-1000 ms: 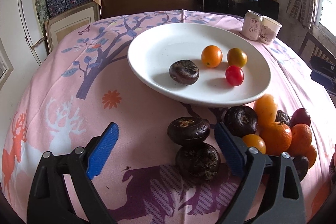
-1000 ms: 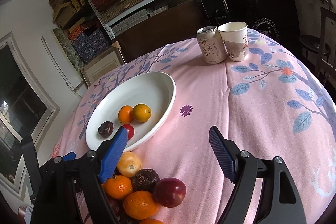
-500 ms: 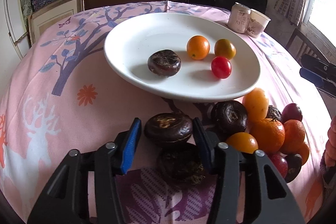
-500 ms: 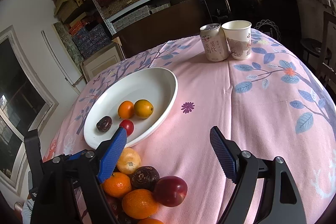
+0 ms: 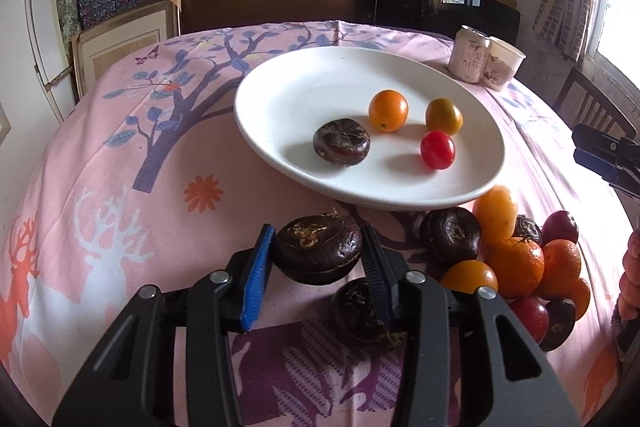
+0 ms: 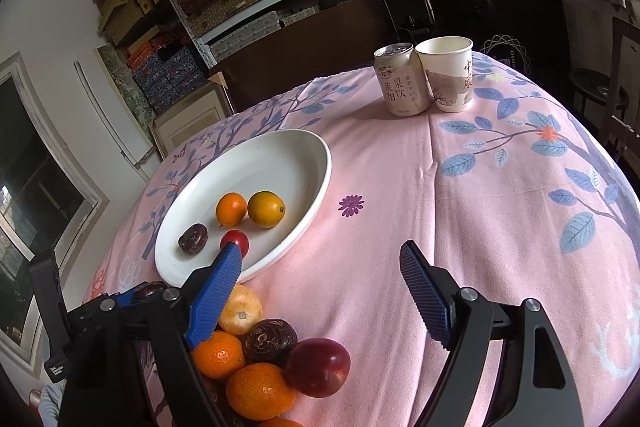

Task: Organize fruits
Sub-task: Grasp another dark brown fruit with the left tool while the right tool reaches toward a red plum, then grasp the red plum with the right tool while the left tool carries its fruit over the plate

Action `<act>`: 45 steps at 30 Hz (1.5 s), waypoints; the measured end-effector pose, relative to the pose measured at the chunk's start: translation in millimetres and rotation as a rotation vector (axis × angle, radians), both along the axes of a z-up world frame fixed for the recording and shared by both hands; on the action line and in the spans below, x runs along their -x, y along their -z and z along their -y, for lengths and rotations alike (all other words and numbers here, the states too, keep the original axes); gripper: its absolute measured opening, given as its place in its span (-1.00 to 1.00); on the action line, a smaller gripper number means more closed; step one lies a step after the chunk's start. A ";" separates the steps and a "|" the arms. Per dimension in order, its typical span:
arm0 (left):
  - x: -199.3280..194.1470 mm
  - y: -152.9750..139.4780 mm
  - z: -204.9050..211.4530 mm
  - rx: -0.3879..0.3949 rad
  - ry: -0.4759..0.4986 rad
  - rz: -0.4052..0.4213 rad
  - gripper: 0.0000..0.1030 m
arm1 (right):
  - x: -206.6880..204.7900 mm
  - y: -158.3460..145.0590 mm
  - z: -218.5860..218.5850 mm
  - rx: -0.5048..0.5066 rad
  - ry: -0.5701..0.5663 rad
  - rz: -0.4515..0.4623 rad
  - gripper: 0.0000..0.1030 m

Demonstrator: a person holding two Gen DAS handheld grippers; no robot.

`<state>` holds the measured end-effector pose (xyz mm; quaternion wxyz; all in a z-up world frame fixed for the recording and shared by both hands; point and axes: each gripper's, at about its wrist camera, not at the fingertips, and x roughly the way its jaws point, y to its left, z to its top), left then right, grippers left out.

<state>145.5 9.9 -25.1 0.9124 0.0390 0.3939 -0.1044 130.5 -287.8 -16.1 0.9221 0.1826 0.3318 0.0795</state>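
Note:
My left gripper (image 5: pixel 318 253) is shut on a dark brown water chestnut (image 5: pixel 318 247) in front of the white plate (image 5: pixel 280 95). The plate holds another dark chestnut (image 5: pixel 341 142), two orange fruits (image 5: pixel 388 110) and a red tomato (image 5: pixel 437 149). A second chestnut (image 5: pixel 360 315) lies under the right finger. A pile of oranges (image 5: pixel 516 261), plums and chestnuts sits to the right; it also shows in the right wrist view (image 6: pixel 260 387). My right gripper (image 6: pixel 320 291) is open and empty above the cloth beside the pile.
A drink can (image 6: pixel 400 79) and a paper cup (image 6: pixel 448 75) stand at the far side of the pink patterned tablecloth (image 6: pixel 500 187). Shelves of boxes and a dark chair stand behind the table. The table edge curves away on the left.
My left gripper has moved forward around the near chestnut and closed on it. The right gripper has stayed open and barely shifted.

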 end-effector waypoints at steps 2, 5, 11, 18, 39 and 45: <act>-0.4 -1.9 -5.9 -0.001 -0.022 0.004 -0.17 | -0.4 1.6 -3.4 0.011 -0.033 -0.022 0.60; -1.0 -3.3 -13.0 0.017 -0.042 0.003 -0.17 | 4.5 7.2 -6.0 0.013 -0.082 -0.072 0.60; -0.7 -4.3 -13.1 0.024 -0.034 0.002 -0.17 | 28.0 21.3 11.8 -0.067 -0.099 -0.120 0.42; 0.1 -4.3 -11.4 0.022 -0.030 0.002 -0.17 | 22.3 45.0 11.6 -0.193 -0.160 -0.218 -0.03; 23.0 -30.8 -8.8 0.040 -0.025 0.095 -0.17 | 30.3 20.0 21.7 -0.159 -0.074 -0.084 -0.24; -14.6 -58.4 3.2 0.045 -0.016 0.100 -0.17 | -4.1 -19.9 -4.3 -0.115 -0.129 -0.031 -0.24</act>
